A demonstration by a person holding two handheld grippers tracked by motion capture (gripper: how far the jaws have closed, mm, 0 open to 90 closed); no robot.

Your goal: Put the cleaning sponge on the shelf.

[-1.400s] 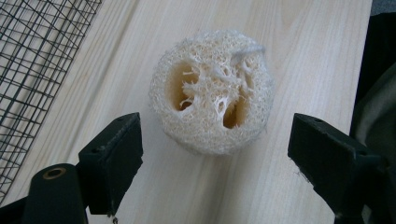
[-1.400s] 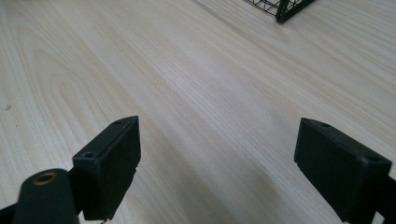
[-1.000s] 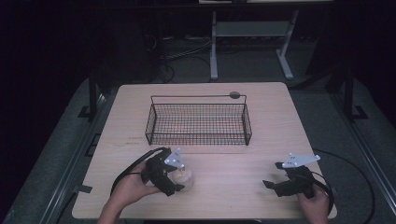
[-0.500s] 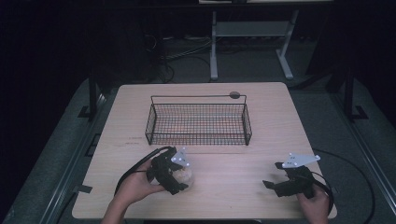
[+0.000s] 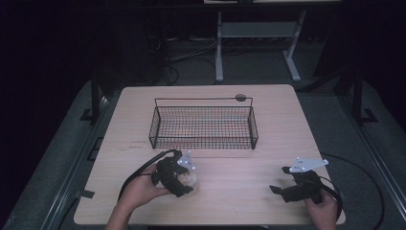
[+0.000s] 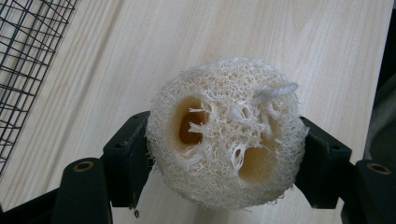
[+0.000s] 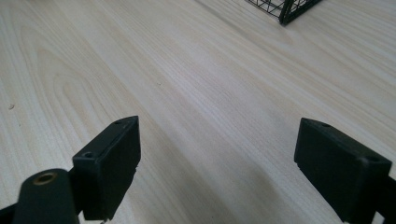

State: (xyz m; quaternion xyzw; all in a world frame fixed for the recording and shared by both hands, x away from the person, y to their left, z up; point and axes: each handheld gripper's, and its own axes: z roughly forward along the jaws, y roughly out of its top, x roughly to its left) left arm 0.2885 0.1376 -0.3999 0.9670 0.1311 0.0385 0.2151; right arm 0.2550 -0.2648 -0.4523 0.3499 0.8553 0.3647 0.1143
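the left gripper (image 6: 226, 149) clamps a loofah sponge (image 6: 226, 133); the right gripper (image 7: 217, 158) gapes wide over bare table (image 7: 196, 70); the sponge's underside is hidden.

Lab/test setup: lone wood table (image 5: 249, 191), dark room, floor cables (image 5: 182, 62), metal stand (image 5: 258, 33) behind.

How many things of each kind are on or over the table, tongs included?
Loofah sponge: 1
Wire basket: 1
Tongs: 2, left tongs and right tongs
Total: 4
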